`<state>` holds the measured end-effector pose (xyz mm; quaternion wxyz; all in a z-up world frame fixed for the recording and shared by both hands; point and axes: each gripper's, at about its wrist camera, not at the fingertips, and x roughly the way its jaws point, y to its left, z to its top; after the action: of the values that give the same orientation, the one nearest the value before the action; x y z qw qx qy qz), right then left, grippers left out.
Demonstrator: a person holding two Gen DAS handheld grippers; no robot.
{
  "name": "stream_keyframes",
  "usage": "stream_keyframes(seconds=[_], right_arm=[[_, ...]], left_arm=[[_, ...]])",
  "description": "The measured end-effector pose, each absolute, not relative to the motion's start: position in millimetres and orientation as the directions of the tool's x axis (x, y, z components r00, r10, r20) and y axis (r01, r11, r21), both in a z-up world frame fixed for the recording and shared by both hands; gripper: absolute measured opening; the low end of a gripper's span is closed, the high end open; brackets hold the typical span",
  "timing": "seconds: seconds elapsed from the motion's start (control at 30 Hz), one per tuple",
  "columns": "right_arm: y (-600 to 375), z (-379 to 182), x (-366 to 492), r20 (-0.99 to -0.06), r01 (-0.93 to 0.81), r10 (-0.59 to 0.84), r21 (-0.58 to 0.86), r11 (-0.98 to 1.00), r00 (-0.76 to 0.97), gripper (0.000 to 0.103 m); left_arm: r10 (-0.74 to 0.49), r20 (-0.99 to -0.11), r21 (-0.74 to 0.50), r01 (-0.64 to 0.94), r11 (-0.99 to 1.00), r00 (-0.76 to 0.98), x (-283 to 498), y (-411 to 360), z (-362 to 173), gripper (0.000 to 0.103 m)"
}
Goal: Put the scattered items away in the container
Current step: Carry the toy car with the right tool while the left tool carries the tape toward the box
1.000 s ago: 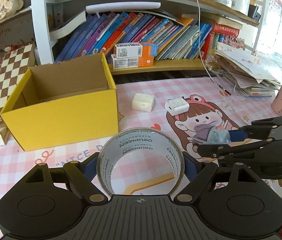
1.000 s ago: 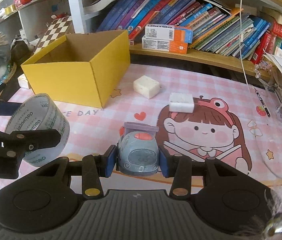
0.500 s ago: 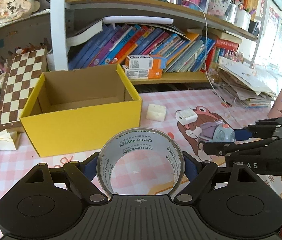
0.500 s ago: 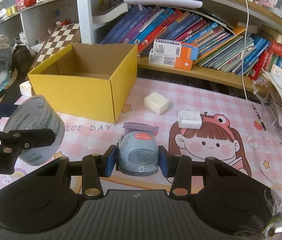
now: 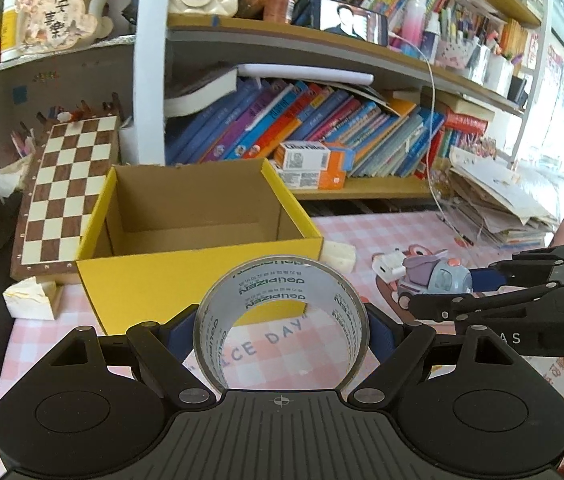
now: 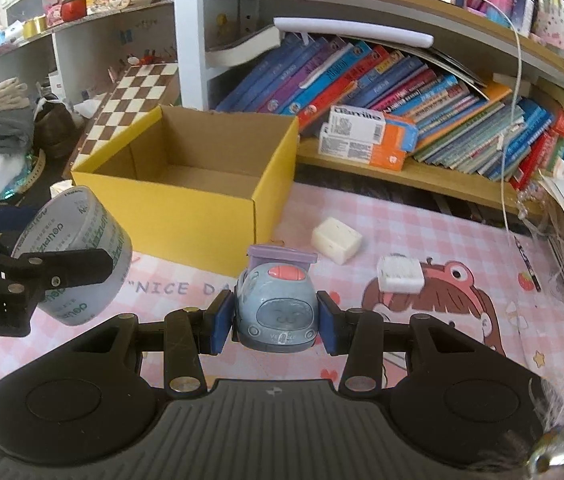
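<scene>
Both grippers carry items above the pink mat

The left gripper (image 5: 281,326) clamps a tape roll (image 5: 281,312) across its wide jaws; the right gripper (image 6: 275,320), nearly closed, pinches a toy car (image 6: 276,308). Beyond them lie a white block (image 6: 336,239) and a white charger (image 6: 400,274), with the empty yellow box (image 6: 162,200) far left.

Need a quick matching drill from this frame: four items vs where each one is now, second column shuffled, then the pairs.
Items:
1. tape roll
2. toy car
3. yellow box
4. white block

Places:
A. lying on the pink mat, right of the box
B. between the left gripper's fingers
C. standing open, nothing visible inside
D. between the right gripper's fingers

Pairs: 1-B, 2-D, 3-C, 4-A
</scene>
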<state>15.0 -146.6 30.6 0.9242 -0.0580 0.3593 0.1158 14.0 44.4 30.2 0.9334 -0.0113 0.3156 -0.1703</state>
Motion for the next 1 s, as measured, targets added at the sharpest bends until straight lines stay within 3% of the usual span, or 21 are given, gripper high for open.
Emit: stream_keyframes(seconds=[1.0], right_arm=[[-107, 64, 132, -0.665, -0.398, 0.268, -0.048, 0.916, 0.697, 0.041]], left_arm=[[-0.315, -0.497, -0.168, 0.267, 0.949, 0.809, 76, 74, 50, 0.085]])
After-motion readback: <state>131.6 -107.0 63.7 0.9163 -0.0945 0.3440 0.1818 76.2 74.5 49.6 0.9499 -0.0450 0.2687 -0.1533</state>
